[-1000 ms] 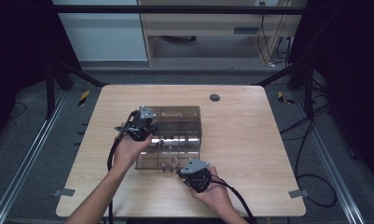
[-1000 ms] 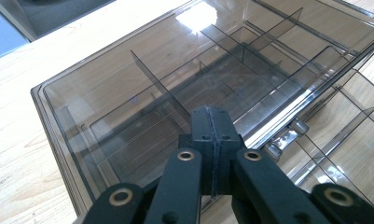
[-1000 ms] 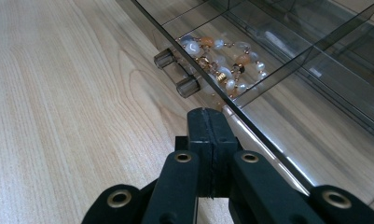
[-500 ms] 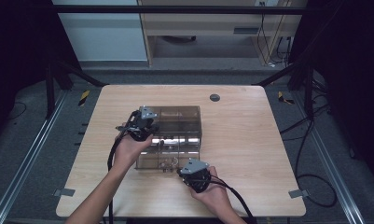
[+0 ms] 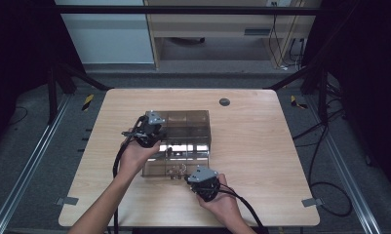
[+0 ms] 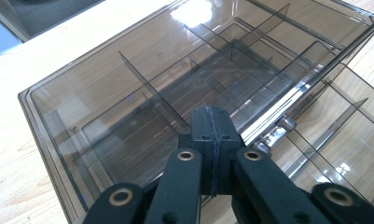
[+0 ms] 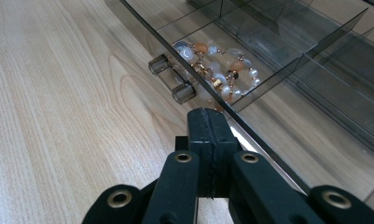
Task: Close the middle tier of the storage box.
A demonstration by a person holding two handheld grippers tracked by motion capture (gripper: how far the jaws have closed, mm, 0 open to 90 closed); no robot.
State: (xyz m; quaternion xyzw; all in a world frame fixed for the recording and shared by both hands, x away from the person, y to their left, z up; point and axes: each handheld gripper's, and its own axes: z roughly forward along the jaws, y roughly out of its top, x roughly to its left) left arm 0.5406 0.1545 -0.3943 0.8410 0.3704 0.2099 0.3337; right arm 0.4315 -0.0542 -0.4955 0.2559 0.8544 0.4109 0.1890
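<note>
A smoky transparent compartment box (image 5: 185, 127) lies open in the middle of the wooden table, its lid hinged back. My left gripper (image 5: 153, 130) rests at the box's left side, and in the left gripper view its jaws (image 6: 211, 125) are pressed together, with nothing between them, over the tilted lid (image 6: 128, 88). My right gripper (image 5: 197, 176) sits at the box's near edge. Its jaws (image 7: 208, 122) are shut and empty, right beside the front wall (image 7: 250, 135). A beaded bracelet (image 7: 218, 70) of pale and orange beads lies in the front compartment, behind a clear latch (image 7: 173, 79).
A small round grommet (image 5: 224, 102) is set in the table near its far edge. Bare wood (image 5: 281, 146) spreads right of the box and along the near edge. Cables (image 5: 119, 161) trail from both grippers toward the person's forearms.
</note>
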